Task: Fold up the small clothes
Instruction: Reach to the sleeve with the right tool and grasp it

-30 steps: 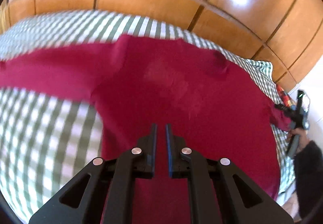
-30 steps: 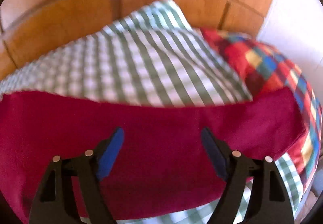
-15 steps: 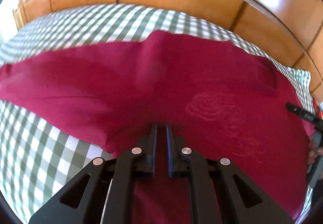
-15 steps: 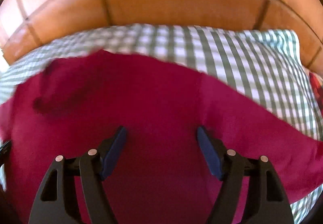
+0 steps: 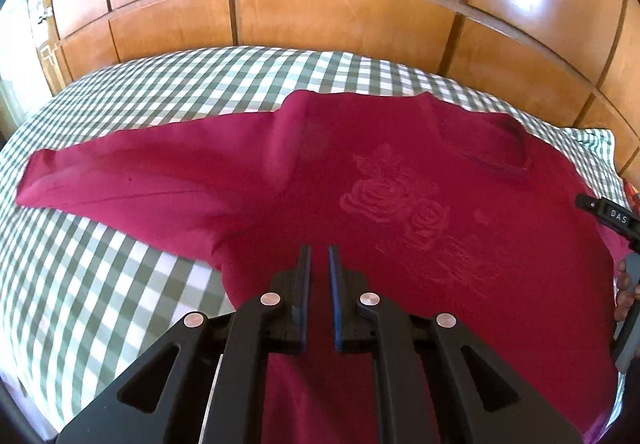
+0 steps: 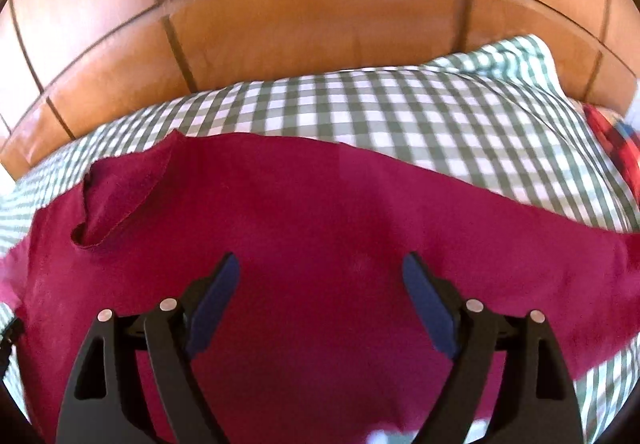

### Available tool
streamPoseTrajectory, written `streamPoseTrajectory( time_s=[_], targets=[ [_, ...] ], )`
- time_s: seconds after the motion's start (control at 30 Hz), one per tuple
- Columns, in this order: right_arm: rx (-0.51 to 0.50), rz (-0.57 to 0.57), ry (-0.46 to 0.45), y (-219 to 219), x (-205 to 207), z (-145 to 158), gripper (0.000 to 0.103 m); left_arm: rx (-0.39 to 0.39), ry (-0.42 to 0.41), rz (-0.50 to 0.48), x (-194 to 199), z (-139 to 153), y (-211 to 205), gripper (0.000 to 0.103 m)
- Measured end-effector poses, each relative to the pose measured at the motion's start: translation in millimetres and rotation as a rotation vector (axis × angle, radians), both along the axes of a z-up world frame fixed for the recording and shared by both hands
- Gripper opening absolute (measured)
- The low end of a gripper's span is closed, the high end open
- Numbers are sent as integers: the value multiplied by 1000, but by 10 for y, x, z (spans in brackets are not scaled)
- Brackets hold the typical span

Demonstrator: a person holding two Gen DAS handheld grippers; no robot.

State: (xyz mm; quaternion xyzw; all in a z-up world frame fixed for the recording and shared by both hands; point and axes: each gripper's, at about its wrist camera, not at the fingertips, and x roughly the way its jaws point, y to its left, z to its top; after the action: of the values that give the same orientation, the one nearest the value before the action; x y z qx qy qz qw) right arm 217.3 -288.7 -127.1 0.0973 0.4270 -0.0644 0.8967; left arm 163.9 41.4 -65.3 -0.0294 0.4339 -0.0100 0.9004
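A dark red long-sleeved shirt with a faint rose print lies spread on a green-and-white checked bedspread. One sleeve stretches out to the left. My left gripper hovers over the shirt's lower part with its jaws nearly closed and nothing between them. My right gripper is wide open and empty above the shirt, near its neckline. The right gripper also shows at the right edge of the left wrist view.
A wooden panelled headboard rises behind the bed. A red, blue and yellow plaid cloth lies at the bed's right edge. The checked bedspread shows beyond the shirt.
Both grippers have pulled back and swung over the shirt. The whole shirt with its left sleeve now shows in the left view; the right view turned from the plaid cloth toward the neckline.
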Motion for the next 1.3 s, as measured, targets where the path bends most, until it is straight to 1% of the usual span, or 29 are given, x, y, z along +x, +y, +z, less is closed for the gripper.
streamPoseTrajectory(
  time_s=[0.13, 0.23, 0.37, 0.4, 0.43, 0.47, 0.5, 0.53, 0.57, 0.63, 0.7, 0.8, 0.83, 0.87, 0.9, 0.93, 1.0, 1.1, 1.2, 1.27, 1.3],
  targets=[
    [94, -72, -17, -292, -326, 48, 84, 22, -23, -26, -140, 53, -113, 7],
    [161, -124, -34, -504, -595, 84, 84, 20, -30, -44, -255, 76, -174, 7],
    [262, -202, -66, -922, -1012, 129, 84, 26, -37, -68, -374, 100, -265, 7],
    [281, -225, -73, -1032, -1115, 142, 84, 28, -39, -74, -401, 104, -287, 19],
    [300, -246, -80, -1142, -1234, 148, 84, 25, -43, -80, -441, 106, -307, 39],
    [324, -273, -88, -1281, -1372, 151, 83, 22, -53, -81, -469, 108, -316, 49],
    [339, -297, -95, -1401, -1497, 156, 79, 23, -69, -77, -519, 114, -328, 60],
    [352, -323, -106, -1518, -1633, 162, 73, 27, -86, -79, -563, 107, -345, 62],
    [366, -353, -115, -1635, -1772, 161, 70, 30, -85, -87, -583, 90, -358, 62],
    [386, -405, -124, -1818, -1973, 147, 56, 37, -61, -96, -609, 16, -379, 62],
    [408, -473, -129, -2022, -2194, 114, 55, 36, -49, -97, -631, -47, -378, 62],
    [449, -574, -152, -2287, -2460, 66, 55, 45, -16, -110, -620, -199, -377, 70],
    [467, -607, -161, -2362, -2529, 44, 56, 40, 7, -121, -600, -280, -368, 71],
    [490, -653, -175, -2462, -2615, 14, 58, 36, 5, -124, -602, -313, -362, 72],
    [504, -680, -185, -2521, -2661, -8, 64, 35, -8, -128, -612, -331, -364, 73],
    [520, -718, -200, -2595, -2712, -38, 66, 40, -14, -133, -621, -340, -370, 74],
    [535, -751, -212, -2702, -2736, -65, 66, 28, -11, -140, -614, -341, -362, 77],
    [522, -776, -223, -2815, -2656, -50, 66, 16, -12, -144, -611, -366, -347, 79],
    [464, -815, -207, -2935, -2484, -33, 64, 28, -14, -148, -600, -386, -368, 80],
    [476, -845, -206, -3047, -2395, -75, 55, 24, -14, -149, -586, -388, -381, 81],
    [477, -855, -192, -3082, -2351, -96, 44, 19, -14, -151, -582, -393, -382, 82]
  ],
)
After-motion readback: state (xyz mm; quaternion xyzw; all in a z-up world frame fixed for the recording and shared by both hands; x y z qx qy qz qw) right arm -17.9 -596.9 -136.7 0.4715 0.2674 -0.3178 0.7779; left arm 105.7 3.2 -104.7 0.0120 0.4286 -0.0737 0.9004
